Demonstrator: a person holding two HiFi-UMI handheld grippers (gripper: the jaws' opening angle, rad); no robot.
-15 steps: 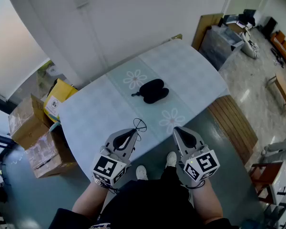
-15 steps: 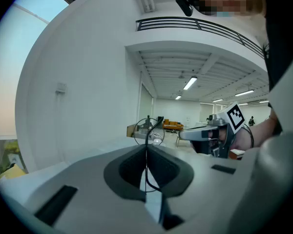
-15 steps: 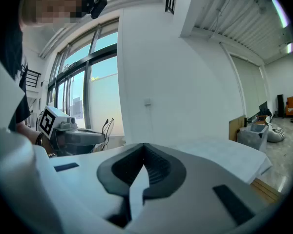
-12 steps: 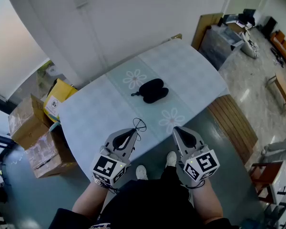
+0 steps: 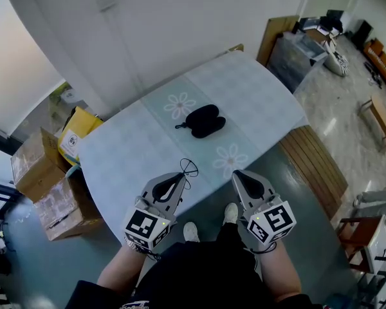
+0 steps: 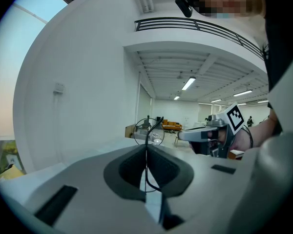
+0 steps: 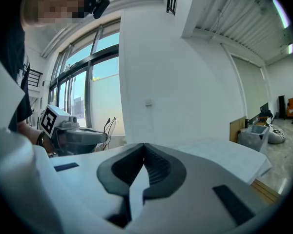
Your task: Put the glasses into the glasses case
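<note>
Left jaws pinching glasses (image 5: 188, 168), case (image 5: 204, 121) (perhaps open)

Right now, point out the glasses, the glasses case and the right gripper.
glasses (image 6: 151, 133): left gripper view, on the round lens.
glasses case (image 5: 203, 121): head view, middle of the black shell.
right gripper (image 5: 238, 174): head view, at its closed tips.
</note>
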